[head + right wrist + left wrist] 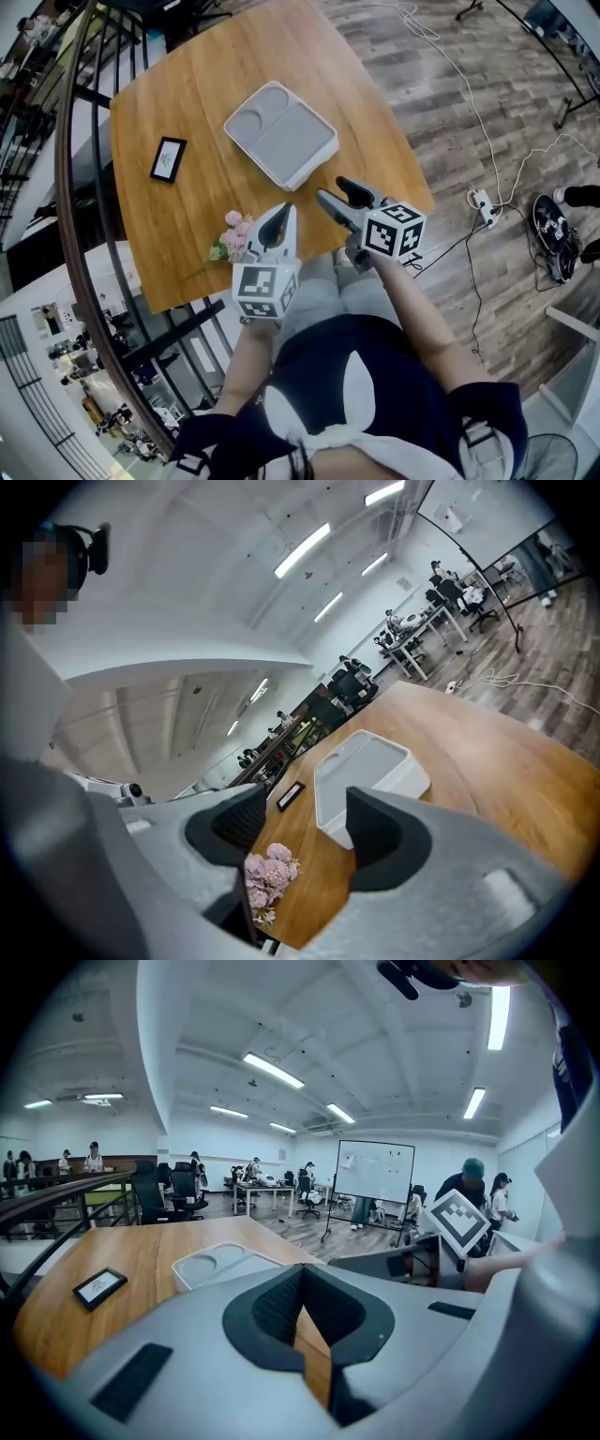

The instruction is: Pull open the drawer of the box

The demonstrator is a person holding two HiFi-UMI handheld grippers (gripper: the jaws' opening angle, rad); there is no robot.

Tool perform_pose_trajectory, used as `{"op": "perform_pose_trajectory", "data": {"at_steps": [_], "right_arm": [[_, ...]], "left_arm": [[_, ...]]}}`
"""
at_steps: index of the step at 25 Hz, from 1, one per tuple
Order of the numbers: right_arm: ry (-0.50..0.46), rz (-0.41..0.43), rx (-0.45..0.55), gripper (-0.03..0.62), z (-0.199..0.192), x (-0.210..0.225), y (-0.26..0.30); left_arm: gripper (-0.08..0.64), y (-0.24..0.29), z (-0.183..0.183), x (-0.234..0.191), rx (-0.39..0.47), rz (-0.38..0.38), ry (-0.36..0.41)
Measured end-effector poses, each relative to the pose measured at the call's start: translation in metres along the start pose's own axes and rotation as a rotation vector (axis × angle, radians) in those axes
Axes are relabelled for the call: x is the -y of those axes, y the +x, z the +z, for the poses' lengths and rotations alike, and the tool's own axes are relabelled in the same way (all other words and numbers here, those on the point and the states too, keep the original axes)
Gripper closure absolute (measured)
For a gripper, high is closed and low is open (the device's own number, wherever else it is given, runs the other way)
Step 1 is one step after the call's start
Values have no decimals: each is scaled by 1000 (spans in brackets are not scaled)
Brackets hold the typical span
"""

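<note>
The white box (pixel 281 133) lies flat on the wooden table (pixel 187 84), its lid moulded with two round hollows; no drawer front shows from above. My left gripper (pixel 286 212) hovers over the near table edge beside the pink flowers (pixel 234 236), its jaws closed together with nothing between them. My right gripper (pixel 333 188) stands open and empty just short of the box's near corner. In the left gripper view the pads (pixel 281 1302) meet at the tip, and the box (pixel 225 1262) lies ahead. The right gripper view shows the box (pixel 370 766) beyond the spread jaws.
A small black frame (pixel 169 158) lies on the table left of the box. A curved railing (pixel 70 216) runs along the table's left side. Cables and a power strip (pixel 483 202) lie on the wood floor to the right. Desks and people fill the far office.
</note>
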State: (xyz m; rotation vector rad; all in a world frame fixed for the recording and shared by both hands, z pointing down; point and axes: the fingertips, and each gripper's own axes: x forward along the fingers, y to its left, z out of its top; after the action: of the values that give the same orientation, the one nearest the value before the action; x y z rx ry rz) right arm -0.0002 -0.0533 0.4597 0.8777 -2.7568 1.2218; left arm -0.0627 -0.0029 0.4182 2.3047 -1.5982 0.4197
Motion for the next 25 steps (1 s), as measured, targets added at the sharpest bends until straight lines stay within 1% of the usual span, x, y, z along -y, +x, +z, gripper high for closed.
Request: {"op": "perform_pose_trajectory", "data": {"at_steps": [6,13,20,25], "right_arm": [[89,-10,-17,328,-7,21,19],[155,-47,-44,328,-14,48,41],[216,-58,-67,328,-22,69,61],[243,-45,-89,328,-31,80,75]], "left_arm": [[543,18,-3,-14,-35,-42,0],[543,42,0,-32,-72,-98,6],[543,62,-4,-53,-99,-107,-14],[543,72,-12,-63,-121,-113,-21]]}}
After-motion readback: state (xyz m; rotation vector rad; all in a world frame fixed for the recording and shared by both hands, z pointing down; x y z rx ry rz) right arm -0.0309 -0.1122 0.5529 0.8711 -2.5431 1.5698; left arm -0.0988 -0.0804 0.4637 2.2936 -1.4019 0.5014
